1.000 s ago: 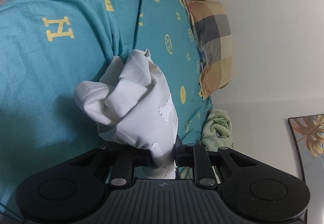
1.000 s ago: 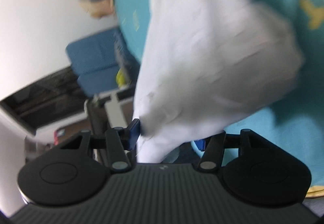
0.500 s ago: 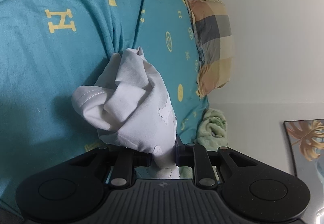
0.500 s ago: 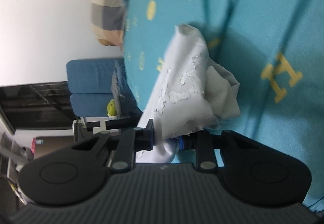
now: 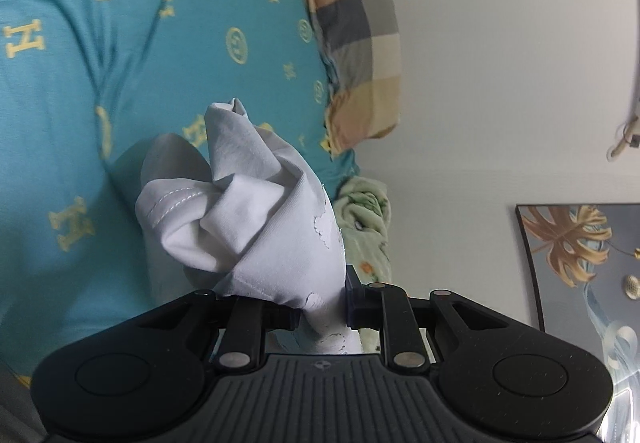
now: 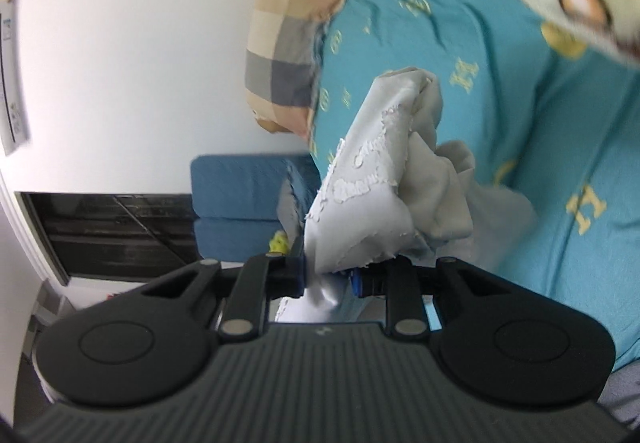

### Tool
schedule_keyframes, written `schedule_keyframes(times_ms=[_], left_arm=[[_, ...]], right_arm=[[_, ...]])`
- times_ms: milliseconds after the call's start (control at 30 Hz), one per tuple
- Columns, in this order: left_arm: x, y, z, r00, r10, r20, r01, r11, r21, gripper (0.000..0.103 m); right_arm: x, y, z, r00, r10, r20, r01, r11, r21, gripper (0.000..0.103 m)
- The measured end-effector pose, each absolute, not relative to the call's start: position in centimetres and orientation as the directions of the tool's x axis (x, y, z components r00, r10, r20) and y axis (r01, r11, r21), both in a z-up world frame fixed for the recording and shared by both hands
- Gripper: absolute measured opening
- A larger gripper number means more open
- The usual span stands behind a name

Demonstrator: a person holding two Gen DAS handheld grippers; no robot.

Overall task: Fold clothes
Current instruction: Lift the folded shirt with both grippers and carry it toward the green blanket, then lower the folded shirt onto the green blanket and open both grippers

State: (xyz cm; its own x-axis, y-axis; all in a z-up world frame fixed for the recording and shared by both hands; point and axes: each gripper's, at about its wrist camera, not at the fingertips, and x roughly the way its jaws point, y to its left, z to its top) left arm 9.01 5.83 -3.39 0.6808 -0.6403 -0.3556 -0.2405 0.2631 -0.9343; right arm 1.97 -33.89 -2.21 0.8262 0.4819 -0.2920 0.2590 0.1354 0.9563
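White garment [image 5: 256, 219]: bunched cloth with a stitched hem and a cracked, flaking print, lifted above the bed [image 5: 72, 131] and gripped at two places.
Left hand-held gripper [image 5: 323, 313]: jaws pressed together on a gathered fold of the garment.
Right hand-held gripper [image 6: 329, 278]: jaws likewise clamped on a fold, near the print.
Bed: teal cover with yellow letter and circle motifs, wrinkled.
Checked pillow [image 5: 360, 43]: at the edge of the bed, against the white wall [image 5: 500, 63].
Pale green cloth [image 5: 366, 219]: crumpled, beside the bed's edge below the pillow.
Framed leaf picture [image 5: 580, 255]: on the wall.
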Motion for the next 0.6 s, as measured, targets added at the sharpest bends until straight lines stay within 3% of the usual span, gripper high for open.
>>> schedule_keyframes(times_ms=[333, 600], left_arm=[[14.2, -5.9, 3.4, 0.612, -0.715, -0.339, -0.162, 0.307, -0.938, 0.021], [20.2, -20.7, 6.8, 0.477, -0.803, -0.358, -0.090, 0.361, -0.928, 0.021]], right_arm=[[3.2, -43.6, 4.1, 0.883, 0.385, -0.268, 0.229, 0.144, 0.963, 0.024], [4.7, -55.3, 8.5, 0.932, 0.228, -0.281, 0.235, 0.208, 0.949, 0.024]])
